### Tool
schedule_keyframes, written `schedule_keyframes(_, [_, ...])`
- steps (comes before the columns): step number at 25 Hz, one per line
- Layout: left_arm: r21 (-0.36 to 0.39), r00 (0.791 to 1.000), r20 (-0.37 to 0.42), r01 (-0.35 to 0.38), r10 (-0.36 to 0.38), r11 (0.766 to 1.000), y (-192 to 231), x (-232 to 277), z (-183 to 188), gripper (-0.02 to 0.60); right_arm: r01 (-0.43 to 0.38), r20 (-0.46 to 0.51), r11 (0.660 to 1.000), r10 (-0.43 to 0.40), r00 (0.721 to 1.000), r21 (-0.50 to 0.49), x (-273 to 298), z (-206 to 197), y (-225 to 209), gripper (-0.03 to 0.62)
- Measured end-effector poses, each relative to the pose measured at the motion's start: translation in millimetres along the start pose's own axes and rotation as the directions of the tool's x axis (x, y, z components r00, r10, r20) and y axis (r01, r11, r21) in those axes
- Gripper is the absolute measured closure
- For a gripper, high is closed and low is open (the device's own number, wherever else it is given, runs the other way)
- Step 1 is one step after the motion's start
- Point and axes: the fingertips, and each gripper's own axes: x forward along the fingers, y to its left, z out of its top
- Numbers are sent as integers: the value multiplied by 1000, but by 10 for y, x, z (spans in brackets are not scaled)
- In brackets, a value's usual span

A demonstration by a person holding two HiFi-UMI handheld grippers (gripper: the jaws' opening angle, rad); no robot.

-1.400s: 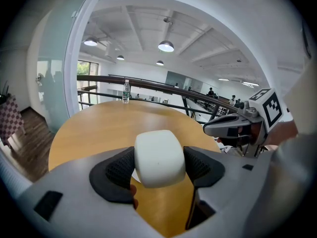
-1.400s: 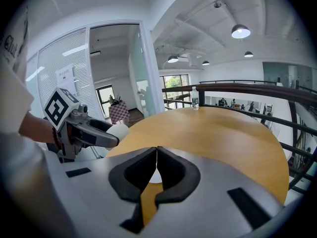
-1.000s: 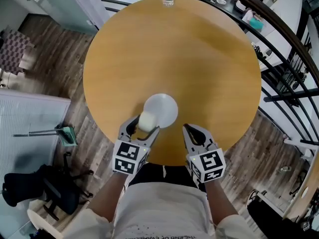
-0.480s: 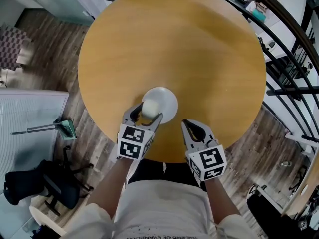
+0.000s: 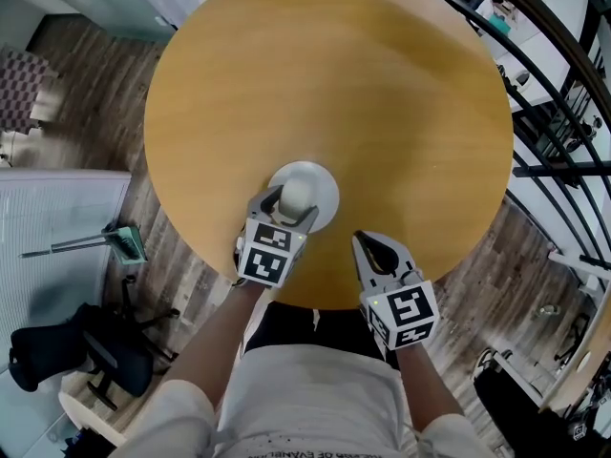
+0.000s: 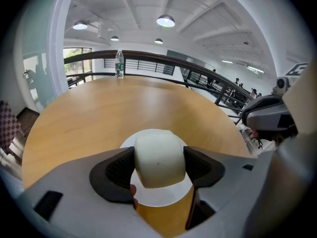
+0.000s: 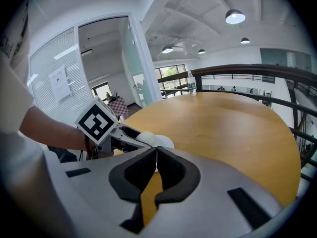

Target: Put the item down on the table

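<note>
A cream-white rounded item [image 6: 159, 157] sits clamped between the two black pads of my left gripper [image 5: 290, 203], which is shut on it. In the head view the item [image 5: 297, 196] hangs over a small white plate [image 5: 320, 185] near the front edge of the round wooden table [image 5: 382, 93]. The plate [image 6: 158, 196] shows under the item in the left gripper view. My right gripper [image 5: 368, 252] hovers at the table's front edge, to the right of the plate, its jaws pressed together with nothing in them. From the right gripper view, the left gripper [image 7: 130, 136] and the item [image 7: 147, 139] lie ahead to the left.
A clear water bottle [image 6: 119, 65] stands at the table's far edge, by a dark curved railing [image 5: 563, 74]. Left of the table, on the wood floor, are a black office chair [image 5: 67, 351] and a white panel [image 5: 52, 227].
My left gripper has carried the item forward and to the right, from the plate's left rim to over the plate. The right gripper has hardly moved.
</note>
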Motion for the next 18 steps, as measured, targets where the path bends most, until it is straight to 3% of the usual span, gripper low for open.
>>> schedule_keyframes(18, [55, 995, -101, -21, 27, 998, 15, 330, -186, 261, 11, -6, 999, -11, 1000, 36, -100, -119, -87, 569])
